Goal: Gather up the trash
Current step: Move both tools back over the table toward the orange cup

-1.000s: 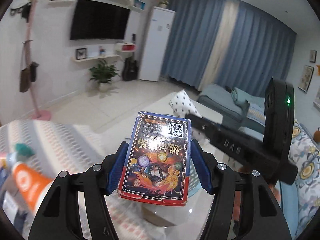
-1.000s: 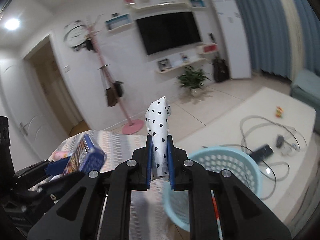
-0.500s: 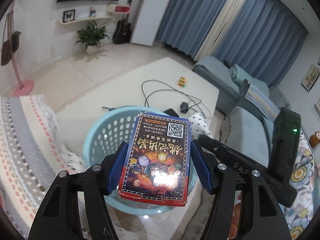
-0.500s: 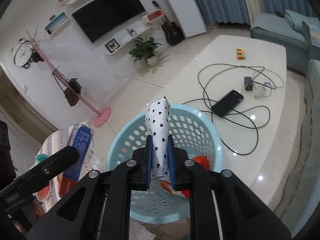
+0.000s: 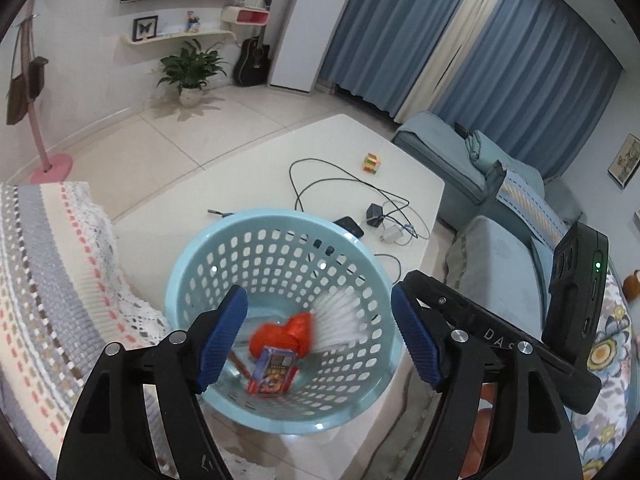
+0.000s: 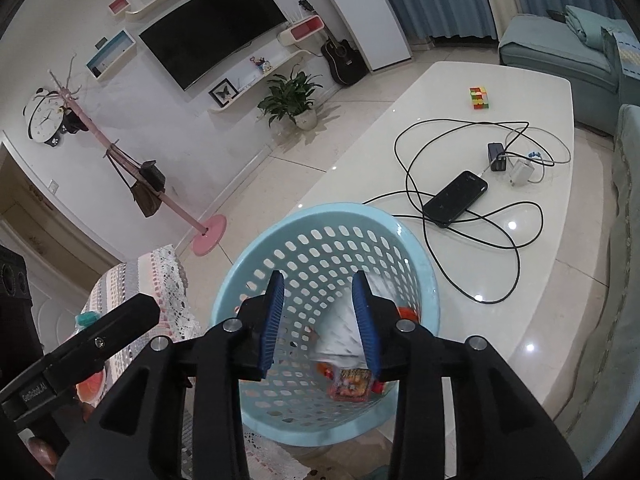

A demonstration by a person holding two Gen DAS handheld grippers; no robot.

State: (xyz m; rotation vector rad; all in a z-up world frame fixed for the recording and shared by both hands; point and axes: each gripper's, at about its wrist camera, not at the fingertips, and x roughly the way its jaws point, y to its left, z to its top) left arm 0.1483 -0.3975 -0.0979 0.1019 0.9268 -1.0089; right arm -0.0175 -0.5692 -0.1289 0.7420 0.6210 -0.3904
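Observation:
A light blue perforated basket (image 5: 188,280) (image 6: 424,280) stands on the white coffee table. Inside it lie the colourful card box (image 5: 274,372) (image 6: 352,384), an orange-red wrapper (image 5: 284,336) and the white heart-print paper (image 5: 340,312) (image 6: 340,332), blurred as it falls. My left gripper (image 5: 320,336) is open and empty above the basket. My right gripper (image 6: 318,324) is open and empty above the basket too; its body shows in the left wrist view (image 5: 500,336).
On the white table (image 6: 520,280) lie a black phone (image 6: 456,198), chargers with tangled cables (image 6: 500,156) and a puzzle cube (image 6: 479,98). A patterned cloth surface (image 5: 48,288) is at the left, a blue sofa (image 5: 500,248) at the right.
Both grippers swung down over the basket and opened. The card box dropped from the left gripper and the heart-print paper from the right into the basket.

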